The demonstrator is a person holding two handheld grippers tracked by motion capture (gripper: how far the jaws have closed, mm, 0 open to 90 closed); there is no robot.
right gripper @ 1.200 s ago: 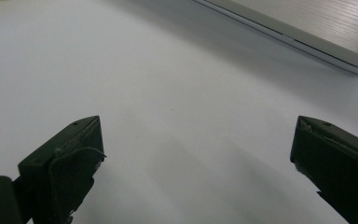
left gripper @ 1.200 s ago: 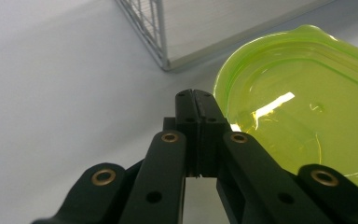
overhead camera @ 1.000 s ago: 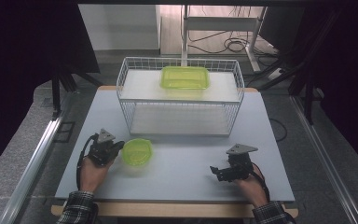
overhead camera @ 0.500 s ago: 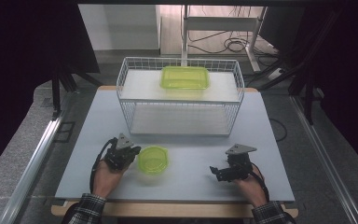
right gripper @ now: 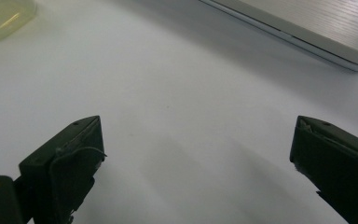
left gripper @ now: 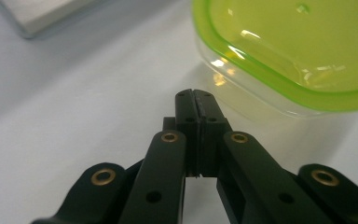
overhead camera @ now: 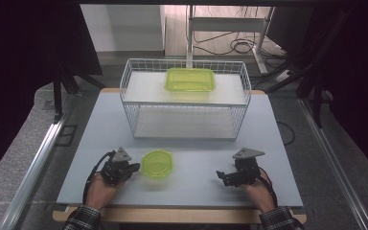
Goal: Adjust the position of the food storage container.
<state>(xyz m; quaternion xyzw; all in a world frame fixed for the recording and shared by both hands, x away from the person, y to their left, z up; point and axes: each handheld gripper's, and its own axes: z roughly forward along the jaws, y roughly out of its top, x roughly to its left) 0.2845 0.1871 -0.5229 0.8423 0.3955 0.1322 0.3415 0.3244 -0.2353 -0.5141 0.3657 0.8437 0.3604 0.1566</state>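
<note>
A: What is the left gripper (left gripper: 195, 100) doing?

B: Its jaws are pressing flat together with nothing between them. The small green-lidded container (left gripper: 289, 51) is sitting on the table (overhead camera: 196, 165) just ahead of the tips and a little to their right; whether the tips are touching it, one cannot tell.

A: And the right gripper (right gripper: 196, 140)?

B: Its jaws are standing wide apart, gripping nothing, with bare table showing between them. The container's edge is lying well ahead of its left jaw.

A: Anything beyond them?

B: A white wire basket (overhead camera: 184, 98) is standing farther ahead of both grippers, and a larger green-lidded box (overhead camera: 190, 79) is lying on its upper shelf.
</note>
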